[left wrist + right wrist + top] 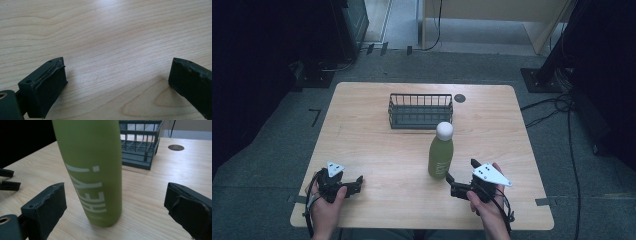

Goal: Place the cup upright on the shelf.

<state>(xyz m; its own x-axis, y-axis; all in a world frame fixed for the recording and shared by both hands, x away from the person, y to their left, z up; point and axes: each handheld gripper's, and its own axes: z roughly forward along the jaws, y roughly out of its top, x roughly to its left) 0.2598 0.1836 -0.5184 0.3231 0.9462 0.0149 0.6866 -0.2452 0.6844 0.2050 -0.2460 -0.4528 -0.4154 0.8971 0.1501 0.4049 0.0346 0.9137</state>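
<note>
A green bottle [440, 159] with a white cap stands upright near the middle of the wooden table [377, 145]. In the right gripper view the bottle [92, 170] shows white lettering and rises just ahead of the jaws. My right gripper [462, 171] sits low, right of the bottle's base and pointing left at it. Its jaws are open and the pads touch nothing. My left gripper [357, 183] rests near the front left of the table. Its jaws are spread wide over bare wood [112, 50], with nothing between them.
A dark wire basket [420, 111] stands at the back centre, just behind the bottle, and reappears in the right gripper view [140, 145]. A round cable hole [459, 98] lies to its right. Cables and stand bases sit on the floor beyond the table.
</note>
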